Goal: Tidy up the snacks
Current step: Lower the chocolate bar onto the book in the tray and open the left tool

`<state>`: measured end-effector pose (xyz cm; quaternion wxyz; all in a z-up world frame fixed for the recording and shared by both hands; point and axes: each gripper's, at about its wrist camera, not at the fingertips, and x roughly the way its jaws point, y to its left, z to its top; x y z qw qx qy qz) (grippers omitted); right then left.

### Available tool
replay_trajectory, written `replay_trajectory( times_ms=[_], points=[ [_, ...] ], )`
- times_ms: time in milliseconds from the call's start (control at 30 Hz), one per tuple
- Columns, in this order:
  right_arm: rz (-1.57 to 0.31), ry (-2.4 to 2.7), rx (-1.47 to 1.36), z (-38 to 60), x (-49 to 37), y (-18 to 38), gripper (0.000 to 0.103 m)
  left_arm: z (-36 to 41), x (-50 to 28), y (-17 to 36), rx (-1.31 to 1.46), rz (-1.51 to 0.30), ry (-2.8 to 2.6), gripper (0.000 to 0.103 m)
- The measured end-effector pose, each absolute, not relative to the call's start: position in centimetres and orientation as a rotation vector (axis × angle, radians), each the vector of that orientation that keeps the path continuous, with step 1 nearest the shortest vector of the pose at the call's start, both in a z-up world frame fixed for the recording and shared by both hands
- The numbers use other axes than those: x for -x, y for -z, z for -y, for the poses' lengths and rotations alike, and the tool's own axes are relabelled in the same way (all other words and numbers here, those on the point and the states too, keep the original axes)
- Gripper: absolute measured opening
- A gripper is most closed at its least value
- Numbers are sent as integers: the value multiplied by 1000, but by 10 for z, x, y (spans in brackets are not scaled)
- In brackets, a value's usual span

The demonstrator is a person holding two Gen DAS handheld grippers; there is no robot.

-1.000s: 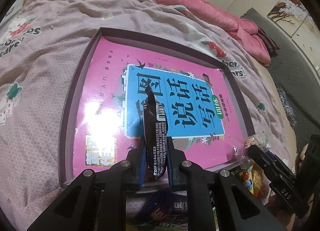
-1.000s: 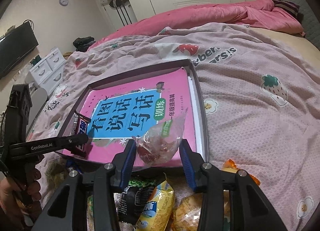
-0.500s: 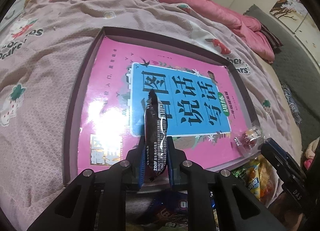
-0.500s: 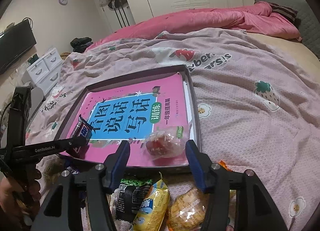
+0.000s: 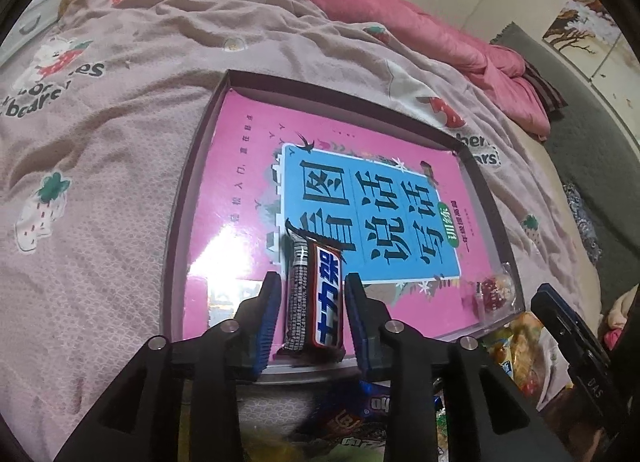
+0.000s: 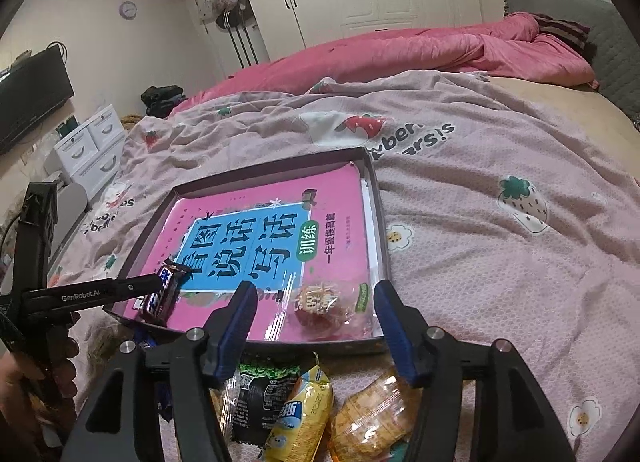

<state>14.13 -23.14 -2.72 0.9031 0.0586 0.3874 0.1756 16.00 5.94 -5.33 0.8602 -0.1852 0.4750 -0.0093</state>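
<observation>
A brown chocolate bar (image 5: 320, 294) with a blue-and-white label leans on the pink book (image 5: 248, 190) at the near edge of the dark shallow tray (image 5: 192, 190). My left gripper (image 5: 313, 282) straddles the bar; its jaws are opening and a gap shows on each side. In the right wrist view the same bar (image 6: 162, 294) sits at the left gripper's tip (image 6: 158, 282). A clear packet of red snack (image 6: 324, 304) lies in the tray's (image 6: 378, 214) near right corner. My right gripper (image 6: 316, 290) hovers over it, jaws opening, pads clear of it.
Loose snacks lie on the bedspread in front of the tray: a black-and-green packet (image 6: 260, 394), a yellow packet (image 6: 304, 418) and an orange clear packet (image 6: 372, 414). A pink quilt (image 6: 400, 50) lies behind. A person's hand (image 6: 24, 382) holds the left gripper.
The left jaws have parted from the chocolate bar, which has tipped to show its label. The right jaws have widened and the clear packet has dropped onto the book.
</observation>
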Motion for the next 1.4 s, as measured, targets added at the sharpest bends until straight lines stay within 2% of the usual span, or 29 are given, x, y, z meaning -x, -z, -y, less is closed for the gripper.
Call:
replay_trajectory(
  times_ms=[100,233,400,600,967,1400],
  points=[
    [-799,-357,-126,234,-141,26,60,-63,-159,52,401,-990,20,42],
    [-795,-353,-136,235,-141,25,61,-67,-156,47,404,-979,21,44],
    [-783,-357,-136,235,-140,22,61,-68,-151,37,398,-955,17,55],
    [-750,-366,-137,236,-135,14,66,-68,-143,21,375,-922,26,62],
    [-729,-380,-135,236,-131,6,66,-77,-117,-5,356,-862,21,71],
    [-702,-369,-132,240,-117,-4,67,-80,-94,-26,351,-827,47,74]
  ],
)
